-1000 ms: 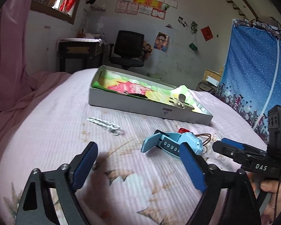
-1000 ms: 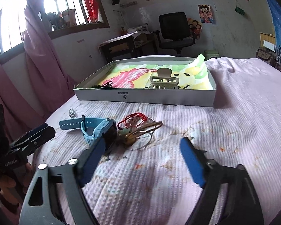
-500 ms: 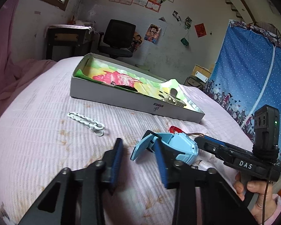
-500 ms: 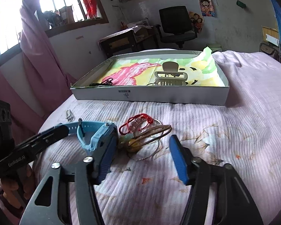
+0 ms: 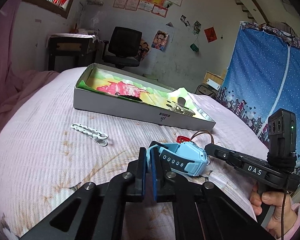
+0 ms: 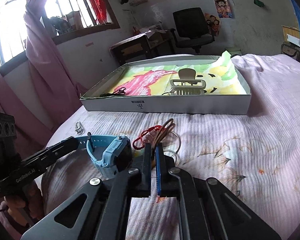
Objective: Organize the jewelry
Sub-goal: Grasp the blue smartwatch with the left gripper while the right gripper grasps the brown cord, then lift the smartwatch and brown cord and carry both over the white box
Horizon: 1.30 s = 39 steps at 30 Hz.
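A light-blue watch (image 5: 187, 159) lies on the pink bedspread, and my left gripper (image 5: 149, 152) is shut on its strap end. In the right wrist view that left gripper (image 6: 73, 141) reaches in from the left onto the watch (image 6: 112, 156) strap. My right gripper (image 6: 154, 149) is shut on the brown bangles (image 6: 167, 128), which lie tangled with a red cord bracelet (image 6: 144, 138) and a thin metal ring (image 6: 178, 142). Seen from the left, the right gripper (image 5: 209, 150) sits just right of the watch.
A shallow white box (image 6: 170, 108) with colourful paper lining stands beyond, holding a beige claw clip (image 6: 187, 86) and a dark item (image 6: 112, 93). A white hair clip (image 5: 90, 132) lies left on the bed. A desk and an office chair (image 5: 123, 48) stand behind.
Both grippers went from wide open to shut, the left on the watch strap and the right on the bangles. The right one moved slightly forward and down.
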### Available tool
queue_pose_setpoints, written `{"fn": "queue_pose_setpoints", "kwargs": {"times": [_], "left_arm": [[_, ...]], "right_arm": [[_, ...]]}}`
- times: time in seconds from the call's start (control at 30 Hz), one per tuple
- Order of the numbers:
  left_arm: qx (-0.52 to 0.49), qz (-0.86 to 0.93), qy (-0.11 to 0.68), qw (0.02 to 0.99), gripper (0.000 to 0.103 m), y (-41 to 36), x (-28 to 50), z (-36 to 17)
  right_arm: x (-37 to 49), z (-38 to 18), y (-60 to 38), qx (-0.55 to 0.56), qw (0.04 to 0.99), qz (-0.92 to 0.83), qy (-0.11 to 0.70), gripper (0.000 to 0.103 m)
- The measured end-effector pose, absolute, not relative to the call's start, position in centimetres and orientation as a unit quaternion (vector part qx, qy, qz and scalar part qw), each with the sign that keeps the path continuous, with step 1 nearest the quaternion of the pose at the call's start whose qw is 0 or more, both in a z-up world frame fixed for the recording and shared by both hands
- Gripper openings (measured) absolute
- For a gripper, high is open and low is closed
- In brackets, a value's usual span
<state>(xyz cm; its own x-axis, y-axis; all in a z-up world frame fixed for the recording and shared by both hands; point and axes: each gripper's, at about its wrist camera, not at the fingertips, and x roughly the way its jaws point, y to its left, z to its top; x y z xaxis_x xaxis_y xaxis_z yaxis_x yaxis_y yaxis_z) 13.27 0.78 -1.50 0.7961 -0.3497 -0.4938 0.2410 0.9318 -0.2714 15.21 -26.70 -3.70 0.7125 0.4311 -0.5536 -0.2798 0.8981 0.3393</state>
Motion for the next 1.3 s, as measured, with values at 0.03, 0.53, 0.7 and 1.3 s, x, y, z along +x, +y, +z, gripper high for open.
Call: {"fn": "queue_pose_setpoints", "kwargs": {"times": [0.03, 0.53, 0.7, 1.3], "left_arm": [[-0.1, -0.158, 0.273, 0.944, 0.004, 0.9, 13.0, -1.4], [-0.134, -0.165, 0.186, 0.959, 0.004, 0.5, 10.2, 2.3], [-0.124, -0.154, 0.17, 0.965, 0.004, 0.1, 11.1, 4.3], [-0.116, -0.133, 0.154, 0.972, 0.004, -2.2, 20.5, 8.0]], "right_arm": [[15.1, -3.7, -26.7, 0.116, 0.919, 0.193, 0.323, 0.003], [12.6, -0.4, -28.1, 0.114, 0.945, 0.183, 0.244, 0.003], [12.9, 0.9, -28.6, 0.115, 0.95, 0.183, 0.224, 0.003], [19.9, 2.1, -30.7, 0.123, 0.963, 0.131, 0.201, 0.003]]}}
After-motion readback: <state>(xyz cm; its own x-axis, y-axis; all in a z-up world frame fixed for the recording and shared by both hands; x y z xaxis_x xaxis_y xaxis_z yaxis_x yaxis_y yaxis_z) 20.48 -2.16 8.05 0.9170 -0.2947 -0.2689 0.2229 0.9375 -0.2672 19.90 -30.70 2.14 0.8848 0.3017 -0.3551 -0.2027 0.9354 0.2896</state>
